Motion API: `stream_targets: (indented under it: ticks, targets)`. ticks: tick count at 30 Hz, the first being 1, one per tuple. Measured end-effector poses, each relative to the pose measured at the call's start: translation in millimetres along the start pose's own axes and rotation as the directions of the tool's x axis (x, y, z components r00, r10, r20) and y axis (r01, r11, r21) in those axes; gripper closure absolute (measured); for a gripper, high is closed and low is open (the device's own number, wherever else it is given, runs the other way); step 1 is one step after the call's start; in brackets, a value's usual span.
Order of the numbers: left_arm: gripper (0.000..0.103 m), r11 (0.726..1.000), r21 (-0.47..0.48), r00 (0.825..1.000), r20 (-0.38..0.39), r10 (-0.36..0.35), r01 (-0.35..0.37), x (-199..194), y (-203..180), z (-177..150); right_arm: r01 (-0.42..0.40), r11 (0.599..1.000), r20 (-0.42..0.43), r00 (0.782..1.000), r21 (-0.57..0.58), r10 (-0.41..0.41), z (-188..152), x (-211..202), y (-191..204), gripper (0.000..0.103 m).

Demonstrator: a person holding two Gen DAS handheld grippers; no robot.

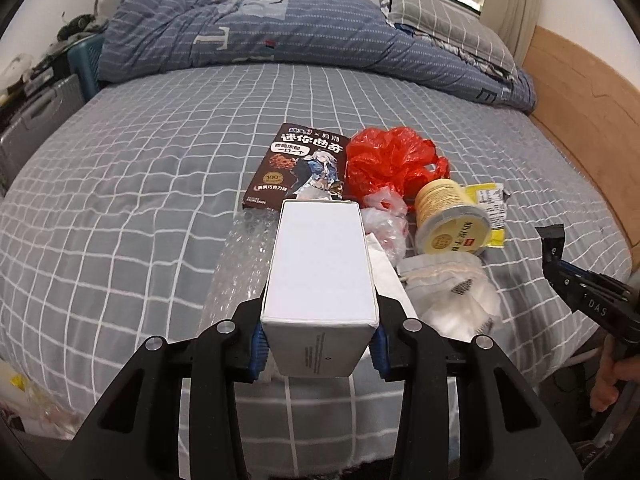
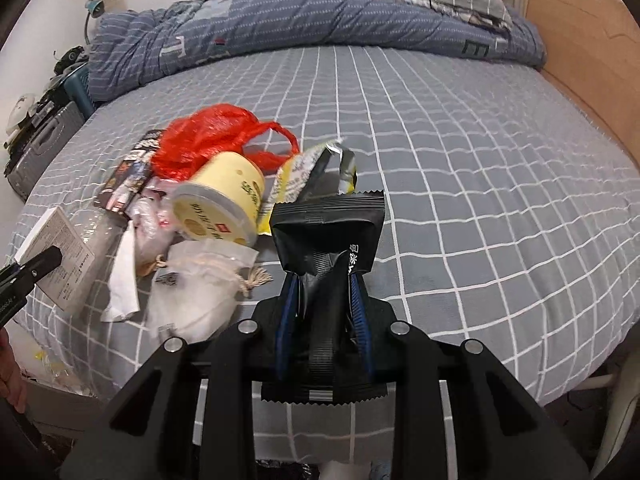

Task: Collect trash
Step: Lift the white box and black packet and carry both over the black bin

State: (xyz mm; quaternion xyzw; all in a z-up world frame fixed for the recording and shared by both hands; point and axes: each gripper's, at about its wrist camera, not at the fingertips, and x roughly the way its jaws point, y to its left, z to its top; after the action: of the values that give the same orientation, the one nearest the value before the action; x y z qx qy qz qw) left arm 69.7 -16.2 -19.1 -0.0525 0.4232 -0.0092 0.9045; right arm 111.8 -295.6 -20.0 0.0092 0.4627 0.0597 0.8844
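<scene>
My left gripper [image 1: 319,346] is shut on a white cardboard box [image 1: 320,264] and holds it above the near edge of the bed; the box also shows in the right wrist view [image 2: 60,256]. My right gripper [image 2: 325,284] is shut on a black snack wrapper [image 2: 328,236], also seen at the right in the left wrist view [image 1: 554,242]. A trash pile lies on the bed: a brown cookie box [image 1: 298,168], a red plastic bag [image 1: 390,160], a yellow tub [image 1: 450,220], a yellow wrapper [image 2: 298,178], a white drawstring pouch [image 2: 200,280], bubble wrap [image 1: 240,264] and white paper [image 2: 122,276].
The bed has a grey checked sheet [image 2: 460,160], a rumpled blue quilt [image 1: 256,28] and a grey pillow [image 1: 448,16] at the far side. A wooden headboard [image 1: 580,92] runs along the right. A grey suitcase [image 1: 36,124] and clutter stand at the left.
</scene>
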Motion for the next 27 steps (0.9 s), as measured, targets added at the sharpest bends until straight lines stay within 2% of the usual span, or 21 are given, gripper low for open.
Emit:
stream_targets:
  ticks: [14, 27]
  targets:
    - [0.064, 0.999, -0.033, 1.000, 0.024, 0.014, -0.014, -80.8, -1.6, -23.3, -0.017, 1.000, 0.054, 0.998, -0.017, 0.018, -22.6, -88.4, 23.3, 0.077]
    - [0.064, 0.998, -0.060, 0.999, 0.051, 0.016, -0.013, -148.9, -6.4, -57.0, -0.040, 0.998, 0.088, 0.995, -0.042, 0.044, -63.4, -159.2, 53.8, 0.077]
